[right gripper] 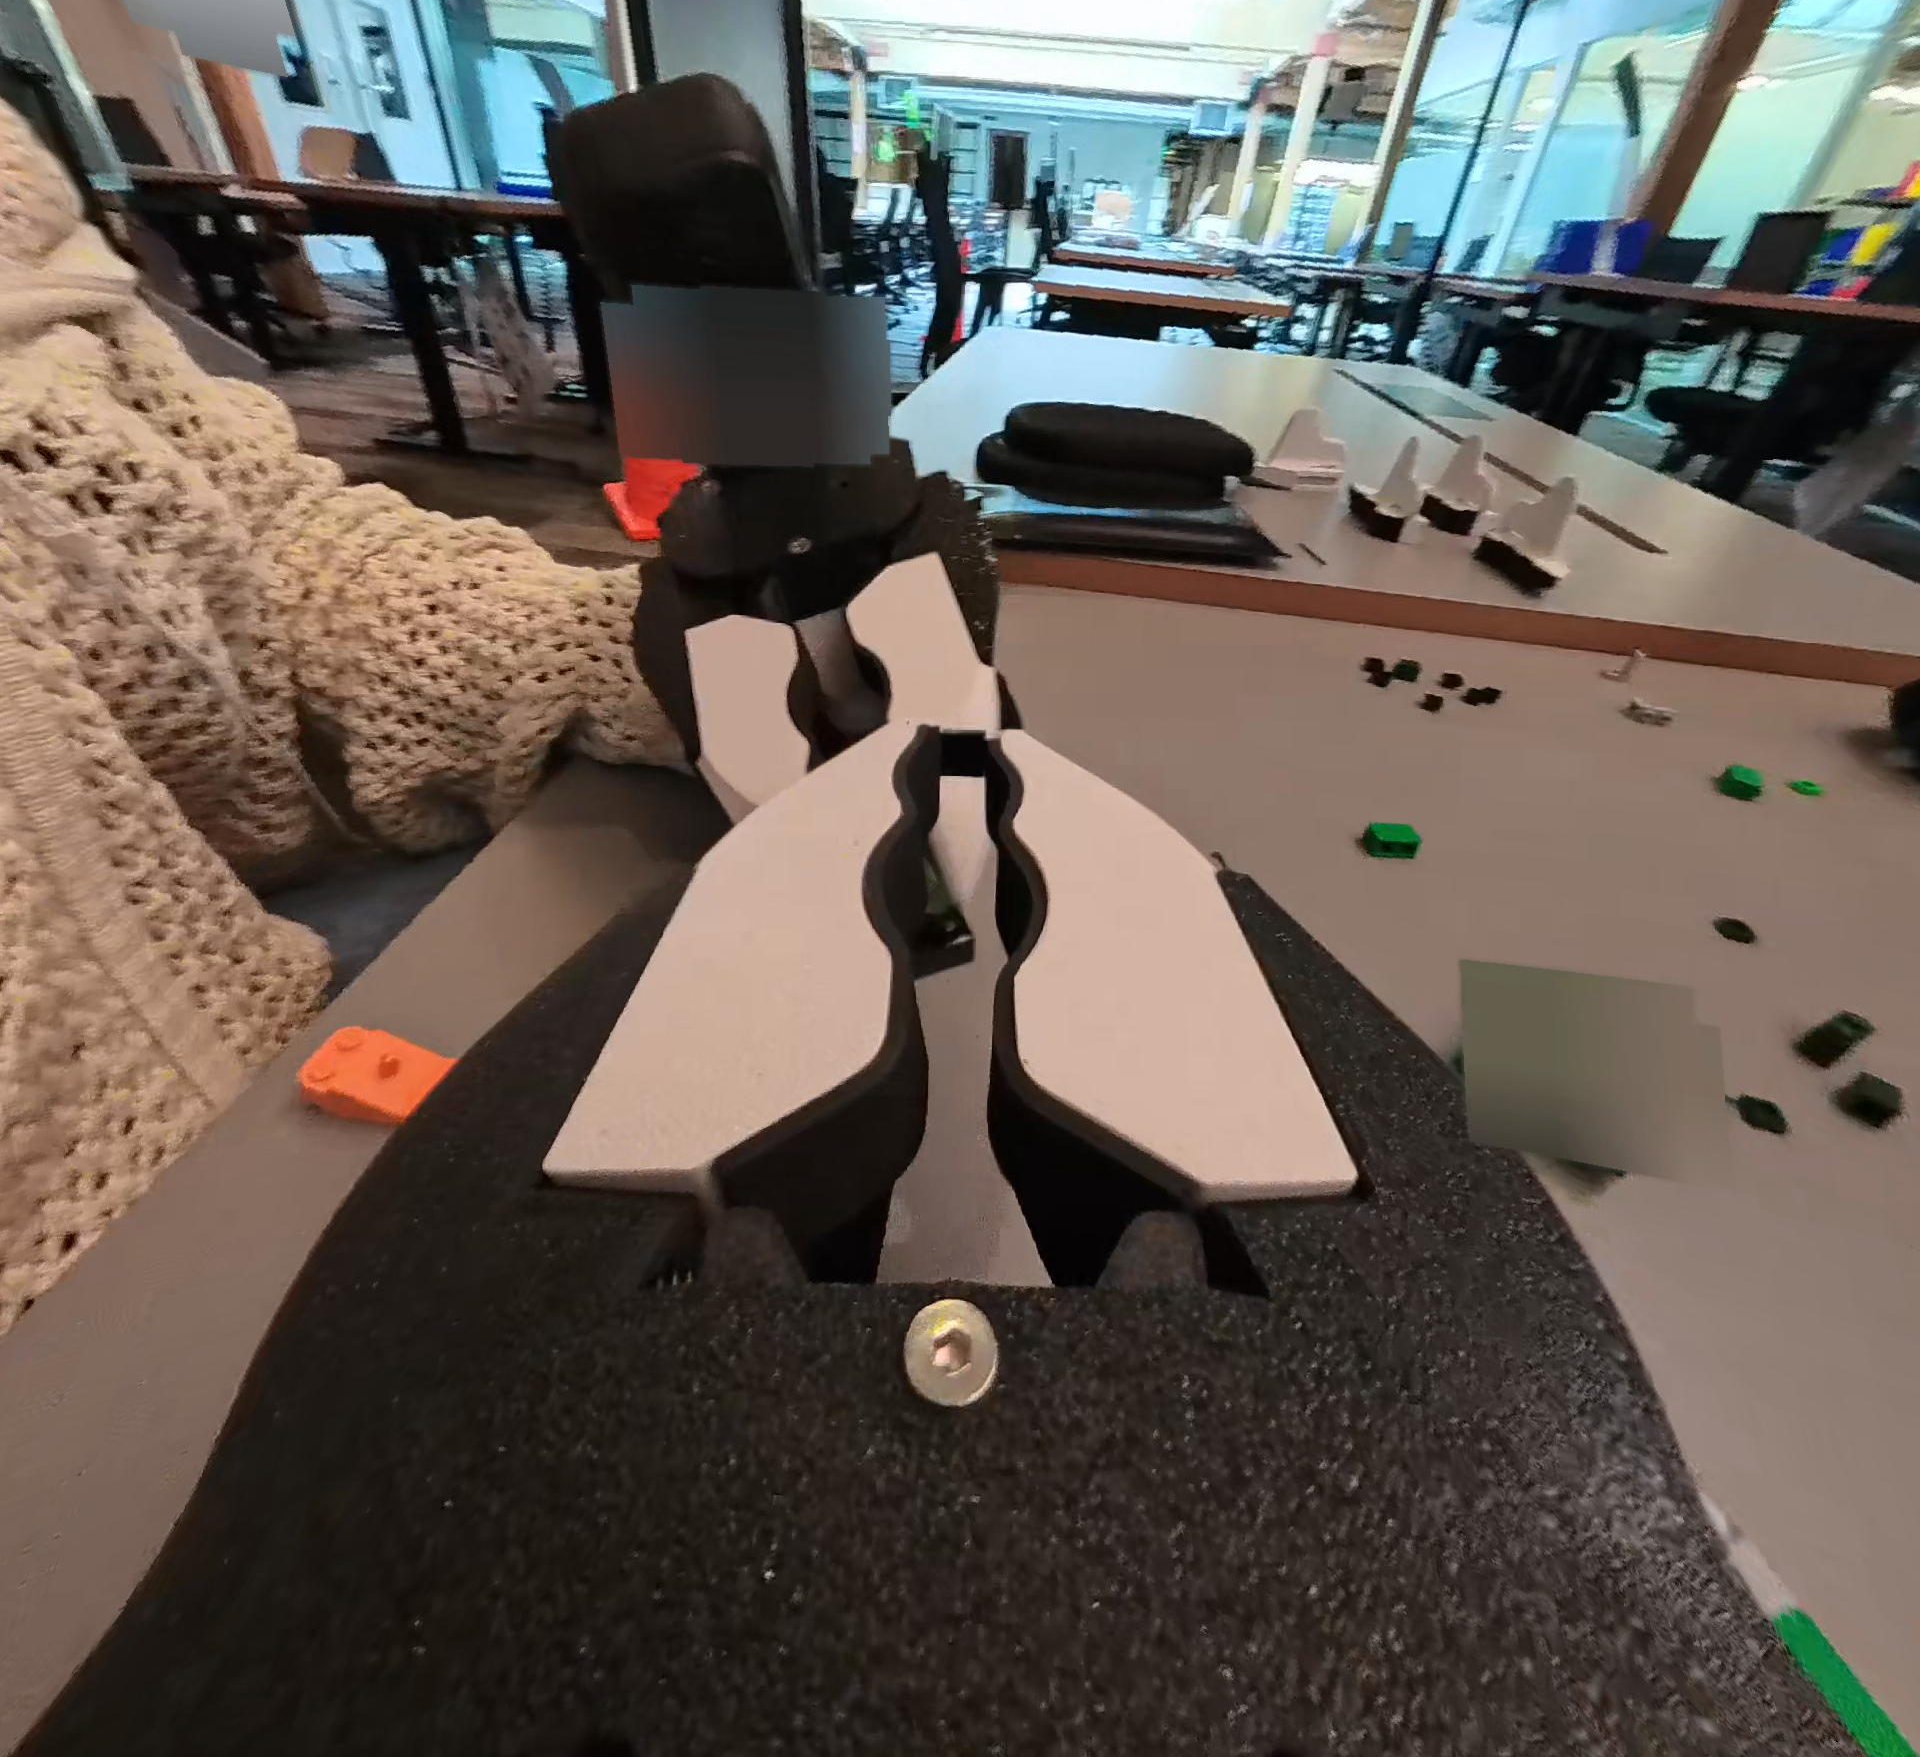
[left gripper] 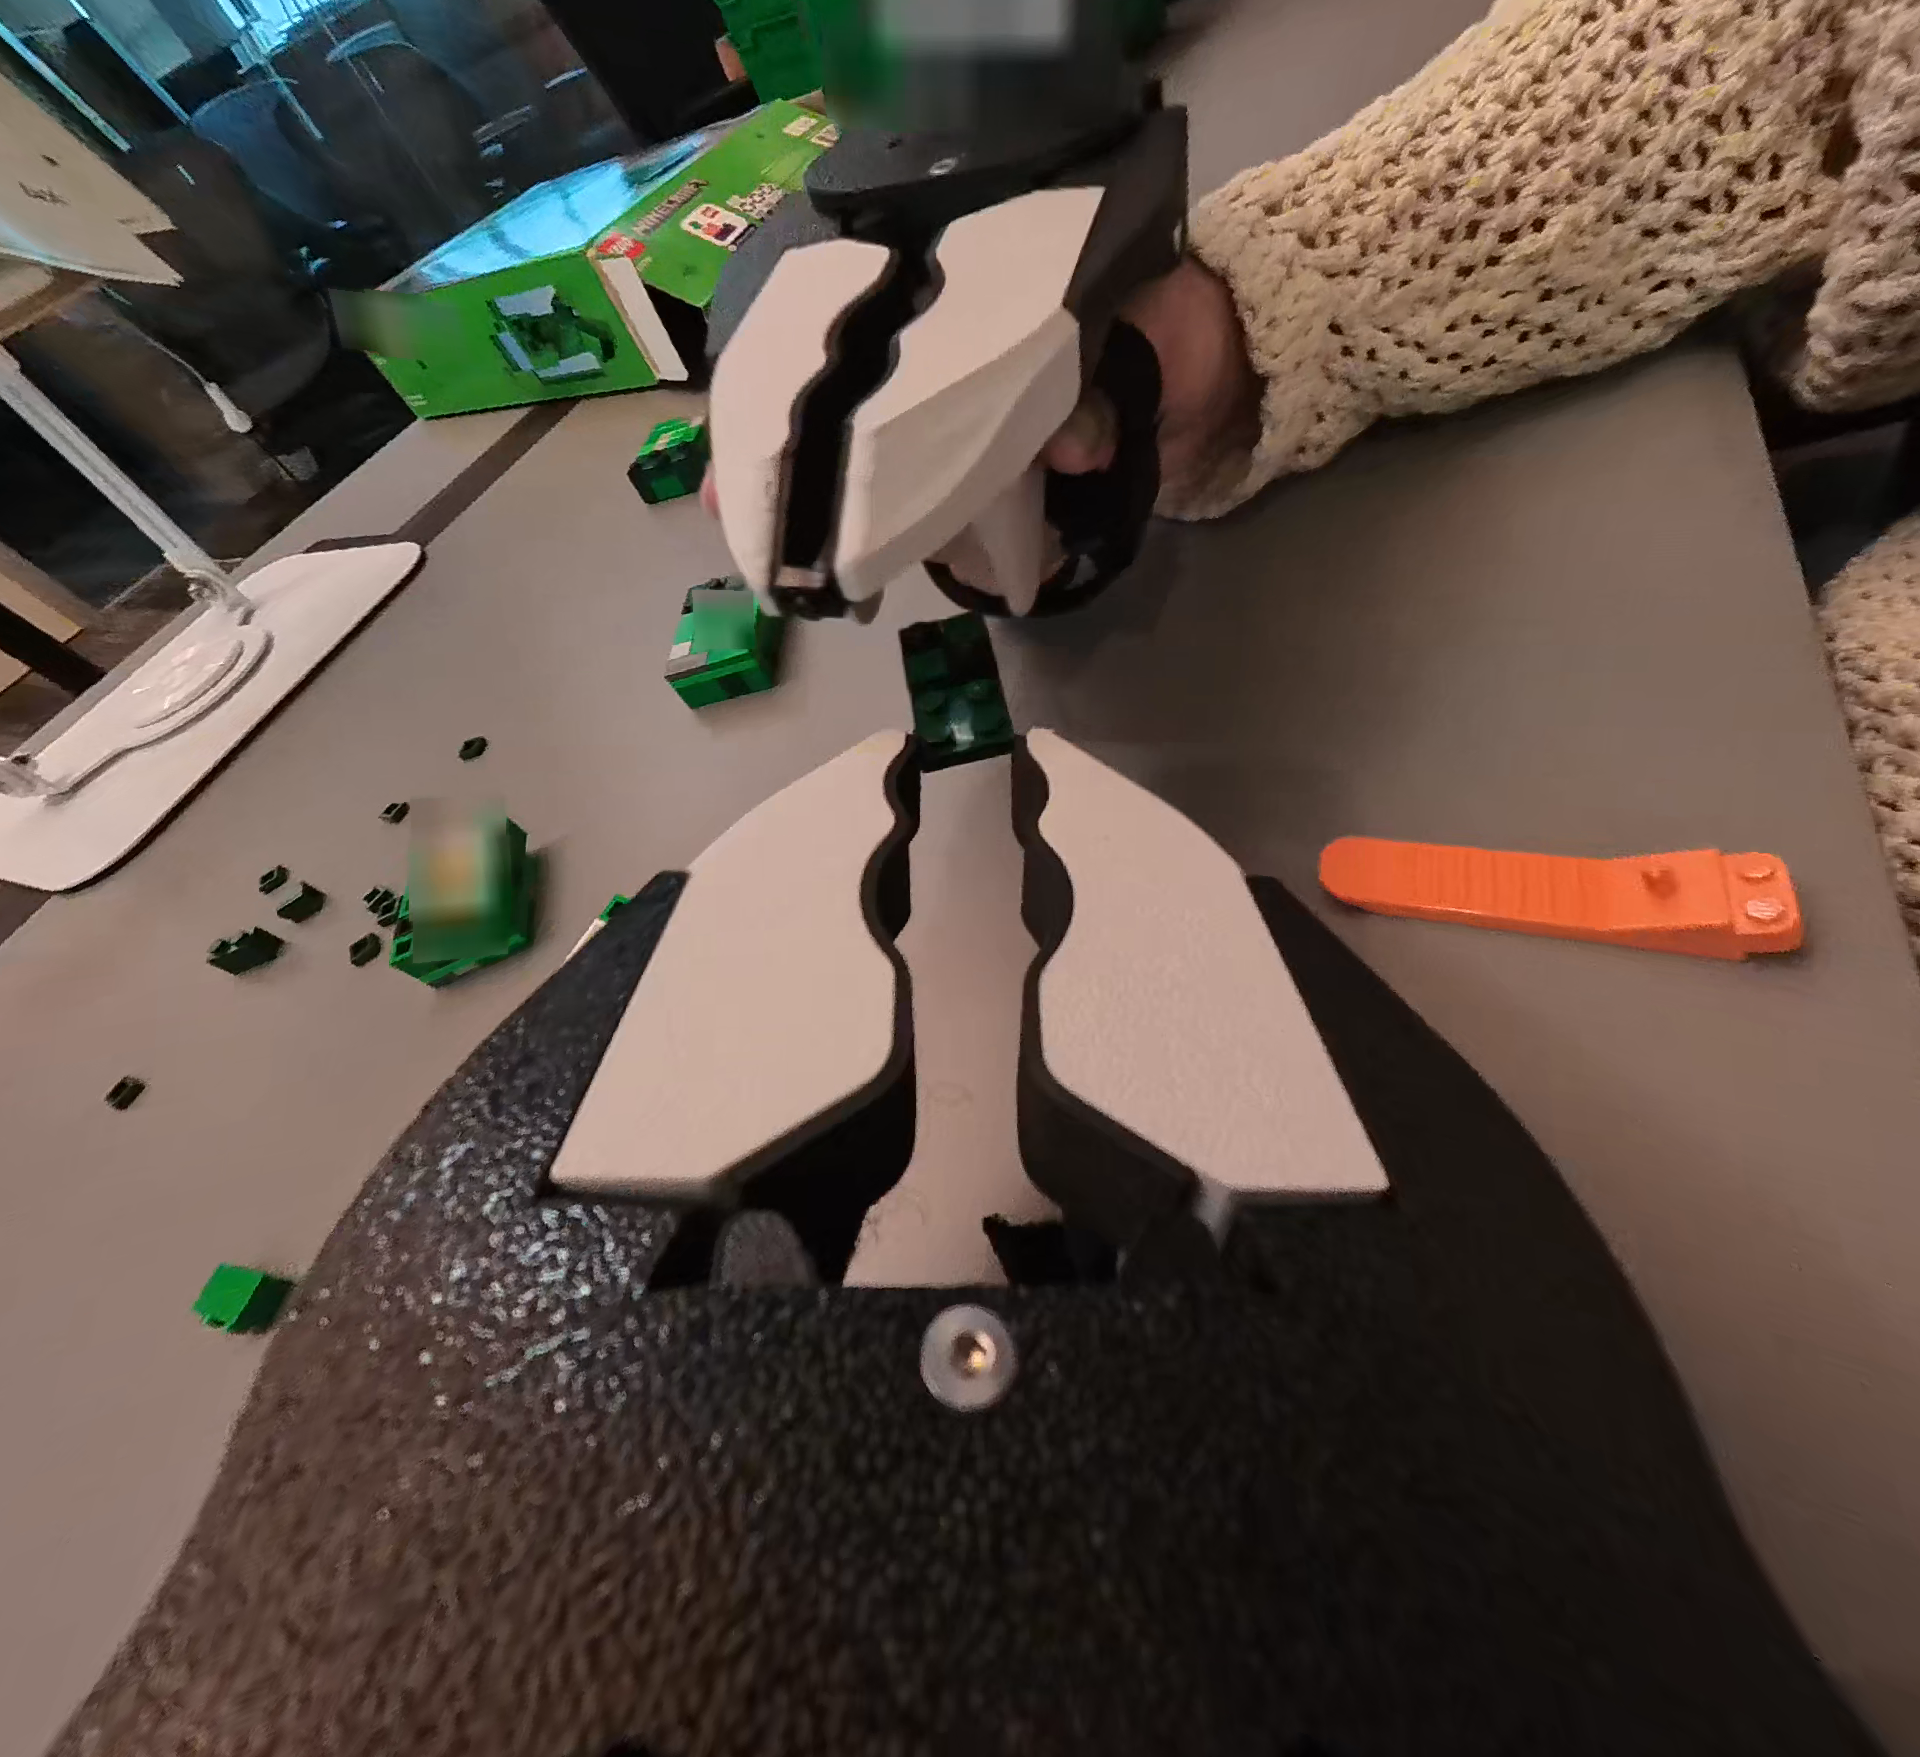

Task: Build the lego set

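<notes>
Left wrist view: left gripper point(left gripper: 966, 753) low in the foreground, jaws closed to a narrow gap on the near end of a dark green lego plate point(left gripper: 956, 694). Rest of the plate projecting forward, just above the grey table point(left gripper: 1351, 668). Right gripper point(left gripper: 816, 590) angled down from above, tips just beyond and left of the plate's far end, not touching it; held by a hand point(left gripper: 1174, 398) in a cream knit sleeve point(left gripper: 1558, 201).

Right wrist view: right gripper jaws nearly closed, pinching a small black piece point(right gripper: 961, 751) at the very tips. Dark green plate glimpsed through the gap between the fingers, below the black piece.

Surroundings, left wrist view:
- Orange brick separator point(left gripper: 1558, 897) flat on the table to the right, well apart from both grippers, near the table's right edge.
- Two green sub-assemblies point(left gripper: 727, 658) point(left gripper: 670, 460) left of the plate, the nearer one just beside the right gripper's tips.
- Scatter of small dark pieces point(left gripper: 301, 902) farther left, and one bright green brick point(left gripper: 241, 1297) beside the left gripper's body.
- Green box point(left gripper: 540, 305) lying at the back, and a white lamp base point(left gripper: 208, 699) at the left edge.

Open table between the plate and the separator. In the right wrist view, near edge at the left beside the sleeve, far edge trimmed in wood, second table point(right gripper: 1195, 377) just beyond.
</notes>
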Available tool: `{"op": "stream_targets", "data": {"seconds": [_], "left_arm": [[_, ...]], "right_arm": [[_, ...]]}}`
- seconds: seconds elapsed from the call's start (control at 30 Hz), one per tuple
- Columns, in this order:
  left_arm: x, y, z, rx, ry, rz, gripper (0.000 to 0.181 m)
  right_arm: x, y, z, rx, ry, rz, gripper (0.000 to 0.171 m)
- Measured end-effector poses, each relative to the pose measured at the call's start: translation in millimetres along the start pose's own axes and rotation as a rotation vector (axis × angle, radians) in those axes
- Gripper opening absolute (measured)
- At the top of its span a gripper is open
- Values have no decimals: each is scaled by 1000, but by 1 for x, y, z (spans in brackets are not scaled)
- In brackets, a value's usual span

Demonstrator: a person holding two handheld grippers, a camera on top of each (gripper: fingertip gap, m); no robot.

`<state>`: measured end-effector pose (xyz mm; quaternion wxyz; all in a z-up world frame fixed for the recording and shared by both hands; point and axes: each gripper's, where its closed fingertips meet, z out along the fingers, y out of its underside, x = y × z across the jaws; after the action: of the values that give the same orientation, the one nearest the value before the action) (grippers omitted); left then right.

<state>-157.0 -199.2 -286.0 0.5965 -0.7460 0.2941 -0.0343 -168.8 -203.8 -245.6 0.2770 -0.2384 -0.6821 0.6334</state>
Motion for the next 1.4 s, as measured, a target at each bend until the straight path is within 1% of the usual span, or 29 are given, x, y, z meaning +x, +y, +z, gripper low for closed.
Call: {"op": "stream_targets", "data": {"seconds": [0.2,0.5,0.83,1.2,1.4], "left_arm": [[-2,-6,-7,62,5,-23,16],[-2,-7,-10,75,19,-42,16],[1,-3,-8,41,43,-43,16],[2,-6,-10,44,57,-44,16],[11,-13,-13,91,122,-38,16]], "right_arm": [[-9,15,-1,-67,-70,-23,8],[-9,12,-9,-71,-104,-12,8],[-13,22,-9,-148,-127,-33,8],[-16,21,-11,-195,-145,-48,12],[-22,20,-20,-223,-201,-86,12]]}}
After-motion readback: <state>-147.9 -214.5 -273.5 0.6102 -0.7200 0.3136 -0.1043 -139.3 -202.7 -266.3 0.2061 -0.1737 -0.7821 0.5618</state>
